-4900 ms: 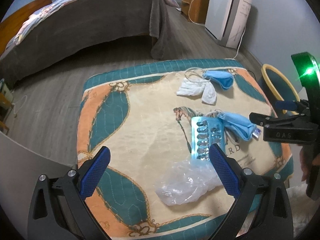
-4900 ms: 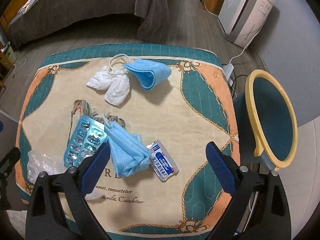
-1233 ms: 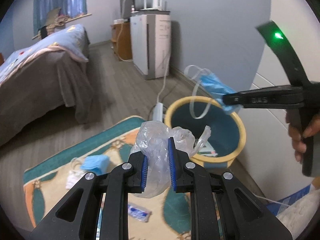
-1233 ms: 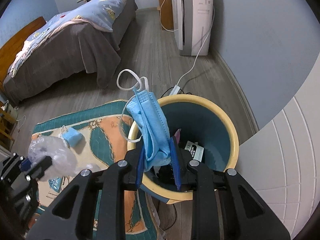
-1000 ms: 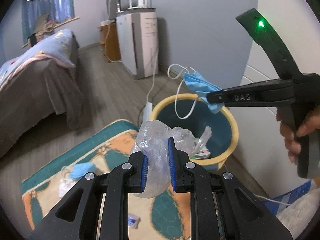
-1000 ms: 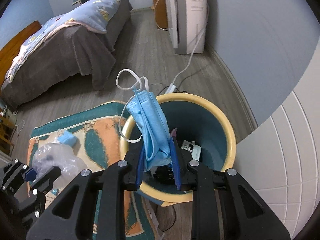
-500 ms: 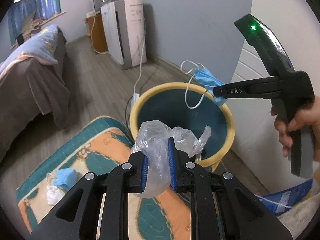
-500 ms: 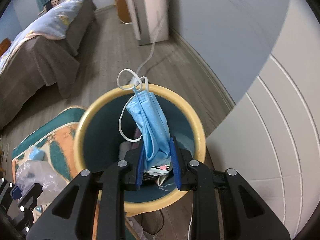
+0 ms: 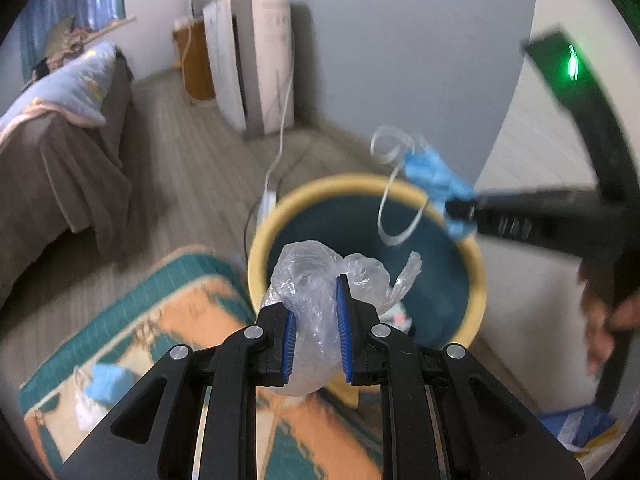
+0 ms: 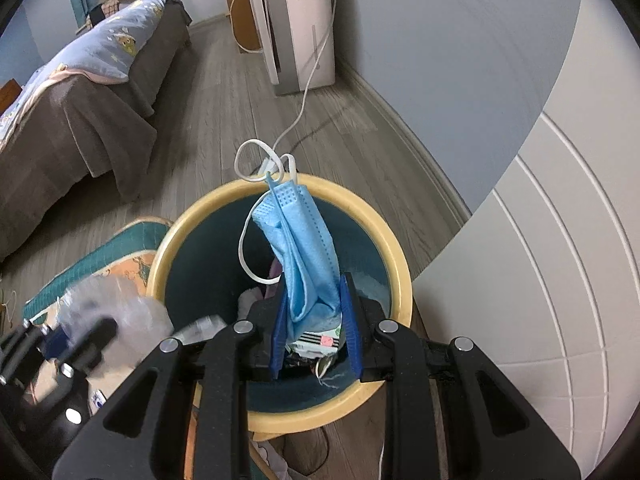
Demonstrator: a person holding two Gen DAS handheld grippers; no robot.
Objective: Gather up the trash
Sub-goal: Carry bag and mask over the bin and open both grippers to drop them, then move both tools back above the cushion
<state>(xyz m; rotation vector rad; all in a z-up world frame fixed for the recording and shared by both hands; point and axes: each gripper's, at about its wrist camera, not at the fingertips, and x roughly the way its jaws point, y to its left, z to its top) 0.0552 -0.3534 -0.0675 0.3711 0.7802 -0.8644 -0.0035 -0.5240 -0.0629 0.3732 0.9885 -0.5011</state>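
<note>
1. Both grippers have moved from the patterned mat (image 9: 188, 300) to the yellow-rimmed bin (image 10: 372, 236) since the first frames.
2. Left gripper (image 9: 316, 338): jaws narrow, clamped on a crumpled clear plastic bag (image 9: 320, 280), held at the bin's near rim.
3. Right gripper (image 10: 314, 322): jaws narrow, pinching a folded blue face mask (image 10: 298, 240) above the bin's opening; its white ear loops hang free.
4. Bin interior holds other scraps.
5. One more blue mask (image 9: 106, 380) lies on the mat.

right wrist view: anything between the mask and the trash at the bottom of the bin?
Nothing. In the right wrist view the mask, clamped in the right gripper, hangs over the open bin; only air separates it from the trash below.
</note>
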